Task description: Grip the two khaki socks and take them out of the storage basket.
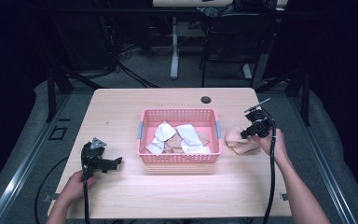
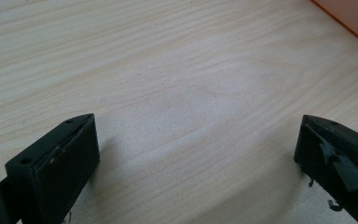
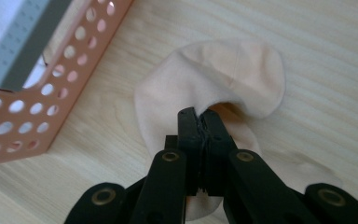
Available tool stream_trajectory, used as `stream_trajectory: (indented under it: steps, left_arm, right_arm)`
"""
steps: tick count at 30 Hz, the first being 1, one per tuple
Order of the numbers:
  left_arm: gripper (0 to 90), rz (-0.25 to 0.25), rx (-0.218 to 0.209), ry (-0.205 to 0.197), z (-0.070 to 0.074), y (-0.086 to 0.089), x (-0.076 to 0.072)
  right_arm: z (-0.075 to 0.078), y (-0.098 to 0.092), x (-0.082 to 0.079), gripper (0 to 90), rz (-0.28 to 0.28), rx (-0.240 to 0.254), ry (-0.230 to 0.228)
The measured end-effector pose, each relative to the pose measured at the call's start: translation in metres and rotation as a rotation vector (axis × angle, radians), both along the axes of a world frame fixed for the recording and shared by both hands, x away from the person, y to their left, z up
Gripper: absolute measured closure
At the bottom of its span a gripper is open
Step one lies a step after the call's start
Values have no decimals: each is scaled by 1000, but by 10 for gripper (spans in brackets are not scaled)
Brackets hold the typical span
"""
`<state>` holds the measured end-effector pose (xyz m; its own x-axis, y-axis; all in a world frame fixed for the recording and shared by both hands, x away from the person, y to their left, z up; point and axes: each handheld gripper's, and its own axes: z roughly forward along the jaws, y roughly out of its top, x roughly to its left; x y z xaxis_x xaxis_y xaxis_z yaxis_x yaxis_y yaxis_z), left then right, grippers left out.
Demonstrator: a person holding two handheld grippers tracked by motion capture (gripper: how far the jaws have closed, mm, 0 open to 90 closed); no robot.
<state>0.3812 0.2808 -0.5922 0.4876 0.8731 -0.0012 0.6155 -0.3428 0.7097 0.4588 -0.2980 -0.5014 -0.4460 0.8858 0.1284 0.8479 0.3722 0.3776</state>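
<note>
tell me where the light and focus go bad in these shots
High view: a bright patch washes out the table in front of the pink basket, surroundings nearly black. Left gripper view: soft throughout. Right gripper view: the beige cloth and the basket's corner are slightly blurred, white glare top left.

one wooden table (image 1: 121,112) carries one pink perforated basket (image 1: 179,158) at its middle, and one dark round hole (image 1: 206,99) sits in the tabletop near the far edge. inside the basket lie two white cloth pieces (image 1: 189,136), with some beige pieces under them that are too tangled to count. one beige cloth piece (image 1: 237,140) lies on the table just right of the basket, and two grippers are in view, the left gripper (image 1: 113,163) and the right gripper (image 1: 245,134).
</note>
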Motion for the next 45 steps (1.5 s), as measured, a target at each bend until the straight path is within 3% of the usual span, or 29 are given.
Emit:
stream_trajectory:
  steps: [5,10,12,18,19,26,34,38,41,44,45]
  left_arm:
    - [0,2,-1,-3,0,0,0]
    - [0,0,0,0,0,0,0]
    - [0,3,-1,-4,0,0,0]
    - [0,0,0,0,0,0,0]
    - [0,3,-1,-4,0,0,0]
    - [0,3,-1,-4,0,0,0]
    - [0,0,0,-1,0,0,0]
    - [0,0,0,0,0,0,0]
    - [0,0,0,0,0,0,0]
    - [0,0,0,0,0,0,0]
    - [0,0,0,0,0,0,0]
  right_arm:
    - [-11,4,1,879,2,-32,24]
    - [-7,3,0,836,2,-34,7]
    - [-5,1,0,783,26,-37,5]
    - [7,-1,-3,612,4,-8,-18]
    - [9,-1,-5,564,-8,16,-34]
    - [21,-4,-14,321,-4,27,-61]
    - [30,-9,-33,156,13,31,-106]
    - [33,-10,-45,138,47,54,-138]
    - [35,-9,-56,135,66,43,-164]
    - [33,-7,-65,126,87,32,-158]
    - [31,-6,-68,121,97,27,-136]
